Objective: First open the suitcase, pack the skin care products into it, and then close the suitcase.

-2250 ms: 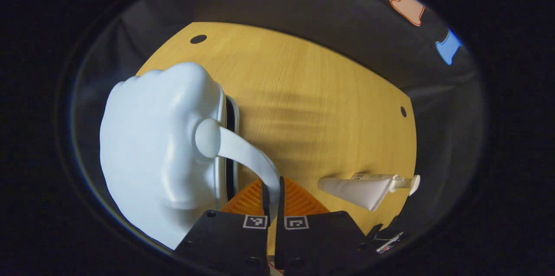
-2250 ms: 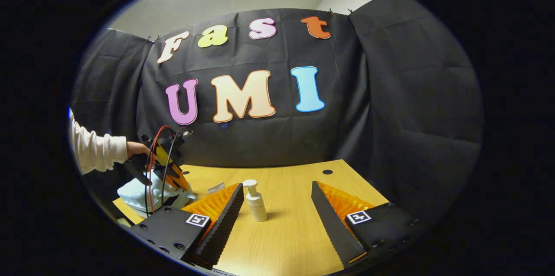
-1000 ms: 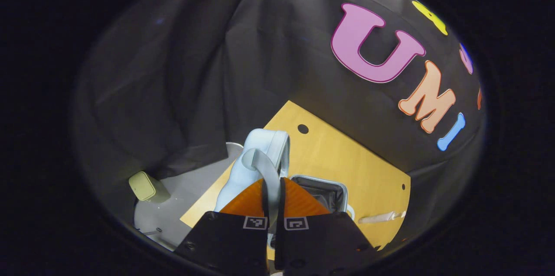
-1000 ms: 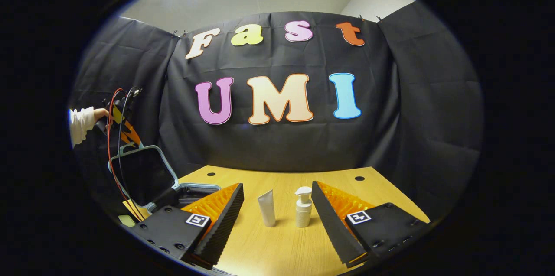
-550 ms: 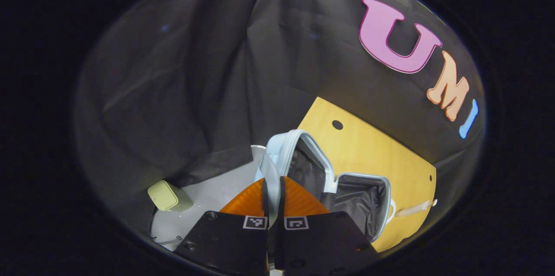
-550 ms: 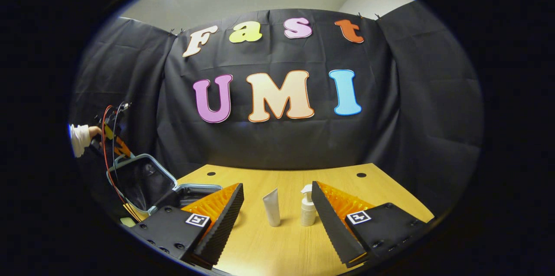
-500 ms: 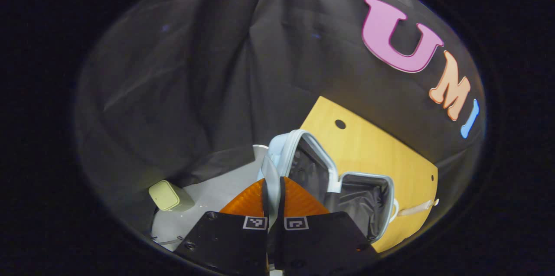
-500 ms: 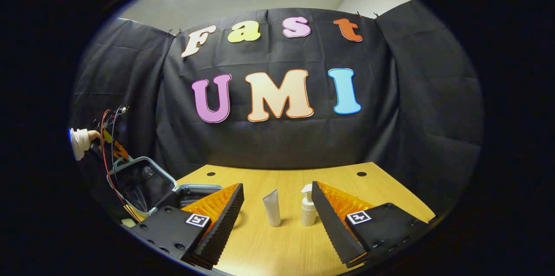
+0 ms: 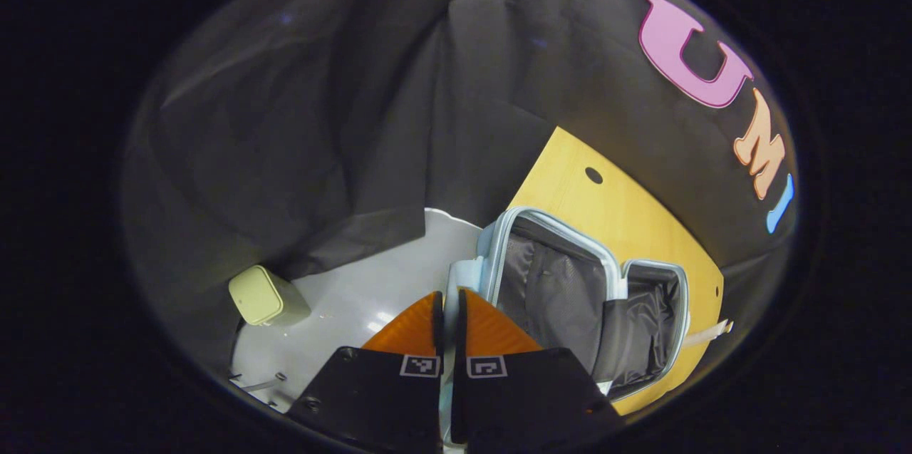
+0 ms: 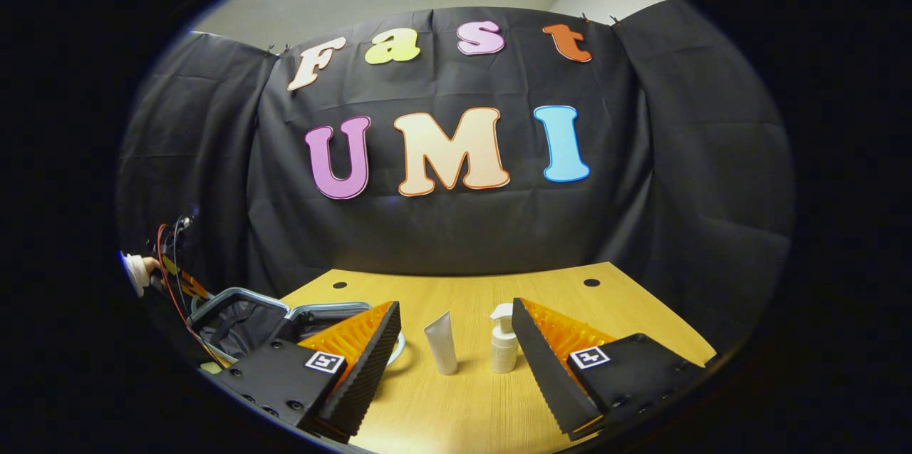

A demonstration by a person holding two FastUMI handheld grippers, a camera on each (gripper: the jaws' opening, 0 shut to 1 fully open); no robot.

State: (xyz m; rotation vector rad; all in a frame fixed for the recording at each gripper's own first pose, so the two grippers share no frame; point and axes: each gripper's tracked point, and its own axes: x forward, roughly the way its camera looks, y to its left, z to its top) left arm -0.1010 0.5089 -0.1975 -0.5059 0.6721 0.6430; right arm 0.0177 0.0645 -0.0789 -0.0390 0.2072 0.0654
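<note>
Between the fingers of my left gripper (image 9: 447, 311) sits the pale handle (image 9: 456, 279) of the suitcase (image 9: 570, 290), and the two fingers are pinched together on it. From the left gripper view the suitcase lies open at the table (image 9: 627, 219) edge, its lid swung out past the edge over the grey floor (image 9: 356, 297), dark lining showing in both halves. A small pale green box (image 9: 260, 296) stands on the floor near the cloth wall. My right gripper (image 10: 456, 340) hovers low over the table with its fingers wide apart, gripping nothing. Between them in the right gripper view stand a white tube (image 10: 441, 343) and a white pump bottle (image 10: 503, 340), upright, just beside each other, well apart from the suitcase at the left
</note>
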